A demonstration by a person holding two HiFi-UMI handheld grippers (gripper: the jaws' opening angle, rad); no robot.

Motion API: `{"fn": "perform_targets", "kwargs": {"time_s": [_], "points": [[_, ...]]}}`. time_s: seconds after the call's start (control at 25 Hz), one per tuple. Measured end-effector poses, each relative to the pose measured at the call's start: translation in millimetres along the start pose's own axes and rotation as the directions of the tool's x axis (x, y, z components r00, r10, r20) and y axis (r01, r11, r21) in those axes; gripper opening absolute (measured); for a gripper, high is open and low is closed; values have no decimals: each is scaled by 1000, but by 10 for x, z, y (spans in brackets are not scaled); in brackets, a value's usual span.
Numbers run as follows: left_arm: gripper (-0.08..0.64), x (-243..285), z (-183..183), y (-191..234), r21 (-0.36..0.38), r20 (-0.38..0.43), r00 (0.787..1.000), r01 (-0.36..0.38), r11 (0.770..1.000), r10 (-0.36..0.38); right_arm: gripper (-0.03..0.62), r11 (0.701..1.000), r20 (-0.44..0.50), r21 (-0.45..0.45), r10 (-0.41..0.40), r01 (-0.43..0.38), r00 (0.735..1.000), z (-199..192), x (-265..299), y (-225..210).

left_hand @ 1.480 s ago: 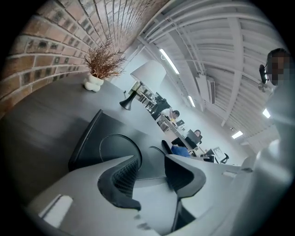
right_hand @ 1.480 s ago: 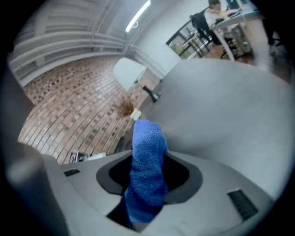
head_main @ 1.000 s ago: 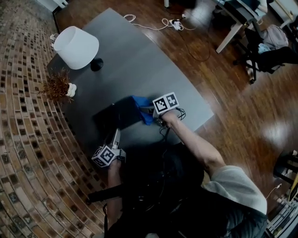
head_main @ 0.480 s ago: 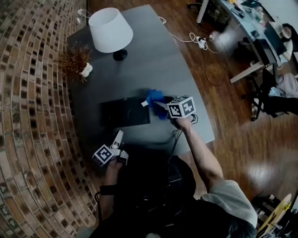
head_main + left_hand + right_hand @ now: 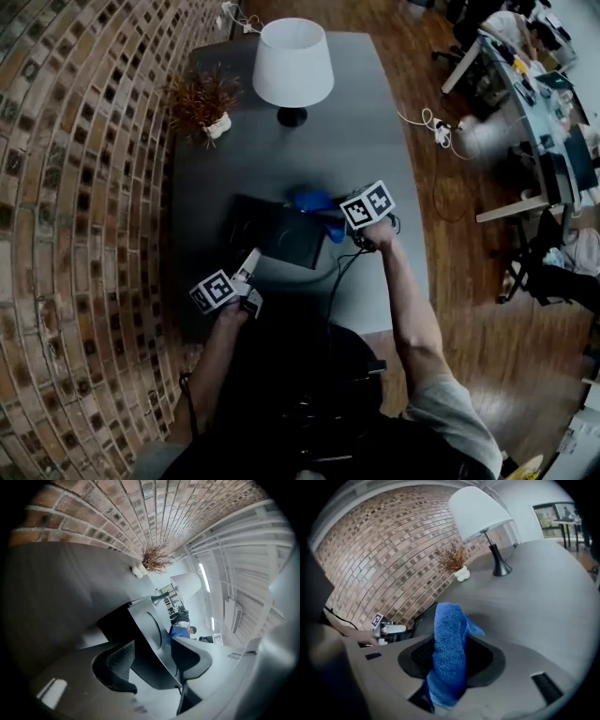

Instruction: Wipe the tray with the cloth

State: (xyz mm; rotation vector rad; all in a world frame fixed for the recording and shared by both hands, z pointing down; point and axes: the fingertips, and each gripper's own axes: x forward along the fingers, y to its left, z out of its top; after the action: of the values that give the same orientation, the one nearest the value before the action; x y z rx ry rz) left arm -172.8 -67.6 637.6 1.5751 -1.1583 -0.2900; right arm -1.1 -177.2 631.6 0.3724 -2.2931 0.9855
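Note:
A black tray lies on the grey table. My left gripper is at the tray's near corner. In the left gripper view the tray's edge stands between the jaws of the left gripper, which are opening, with the pads off it. My right gripper is at the tray's right side, shut on a blue cloth. The cloth hangs bunched from the right gripper, just off the tray.
A white-shaded lamp and a small dried plant in a white pot stand at the table's far end. A brick wall runs along the left. Cables and office desks are across the wooden floor to the right.
The head view has swung, so the table now runs upright in the picture. The left gripper's tips are closer to the tray's corner. The right gripper still holds the cloth by the tray.

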Motion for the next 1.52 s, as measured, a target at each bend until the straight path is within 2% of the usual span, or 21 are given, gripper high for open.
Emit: {"fn": "perform_targets", "kwargs": {"time_s": [0.16, 0.24, 0.32, 0.4, 0.48, 0.6, 0.64, 0.68, 0.8, 0.84, 0.88, 0.92, 1.04, 1.08, 1.16, 1.24, 1.32, 1.4, 1.44, 1.52], "points": [[268, 298, 392, 3, 36, 2, 1000, 22, 999, -22, 169, 997, -19, 41, 66, -65, 998, -428, -57, 331], [270, 557, 532, -46, 82, -47, 998, 42, 996, -39, 169, 993, 22, 90, 80, -82, 997, -674, -52, 566], [271, 852, 566, -165, 145, -132, 989, 84, 986, -65, 169, 979, 90, 164, 111, -124, 990, -892, 26, 846], [270, 1125, 484, -319, 231, -239, 968, 133, 964, -76, 169, 954, 173, 252, 123, -164, 977, -1044, 154, 1092], [267, 1284, 363, -419, 349, -335, 942, 157, 924, -34, 169, 928, 251, 329, 94, -176, 963, -1132, 215, 1193], [266, 1149, 323, -527, 452, -374, 928, 186, 872, -5, 169, 906, 326, 391, 30, -164, 945, -1152, 53, 1053], [253, 993, 329, -563, 480, -368, 930, 194, 856, -4, 169, 898, 367, 412, -11, -152, 930, -1086, -70, 904], [243, 802, 320, -590, 512, -361, 933, 196, 836, 2, 169, 886, 421, 442, -65, -142, 905, -975, -208, 705], [218, 256, 133, -602, 581, -353, 935, 194, 790, 29, 169, 831, 555, 542, -241, -126, 796, -530, -505, -6], [218, 140, 33, -570, 596, -354, 934, 190, 780, 42, 169, 813, 572, 568, -279, -127, 771, -388, -523, -209], [218, 63, -75, -521, 610, -356, 933, 185, 770, 58, 169, 797, 580, 587, -294, -140, 759, -269, -484, -368], [218, 21, -182, -466, 626, -361, 930, 181, 759, 76, 169, 781, 578, 603, -288, -161, 764, -191, -397, -476], [221, 18, -409, -367, 656, -370, 924, 182, 732, 102, 169, 742, 524, 636, -215, -211, 824, -231, -102, -475], [222, 27, -428, -363, 660, -366, 925, 181, 729, 101, 169, 746, 499, 633, -190, -206, 846, -301, -52, -373], [222, 36, -401, -364, 660, -357, 929, 178, 730, 96, 169, 781, 450, 600, -150, -174, 880, -455, 3, -91], [222, 40, -362, -369, 653, -349, 933, 174, 738, 88, 169, 819, 451, 555, -152, -143, 880, -559, -44, 160], [222, 40, -364, -368, 659, -342, 935, 167, 733, 94, 169, 851, 498, 514, -198, -103, 845, -608, -188, 326], [222, 44, -371, -365, 668, -333, 937, 157, 727, 103, 169, 866, 525, 498, -254, -51, 812, -682, -238, 407], [222, 48, -366, -366, 668, -328, 939, 153, 728, 104, 169, 865, 519, 499, -252, -50, 817, -746, -161, 462], [222, 40, -354, -364, 665, -322, 941, 146, 733, 104, 169, 855, 502, 508, -193, -107, 843, -896, 108, 657]]}}
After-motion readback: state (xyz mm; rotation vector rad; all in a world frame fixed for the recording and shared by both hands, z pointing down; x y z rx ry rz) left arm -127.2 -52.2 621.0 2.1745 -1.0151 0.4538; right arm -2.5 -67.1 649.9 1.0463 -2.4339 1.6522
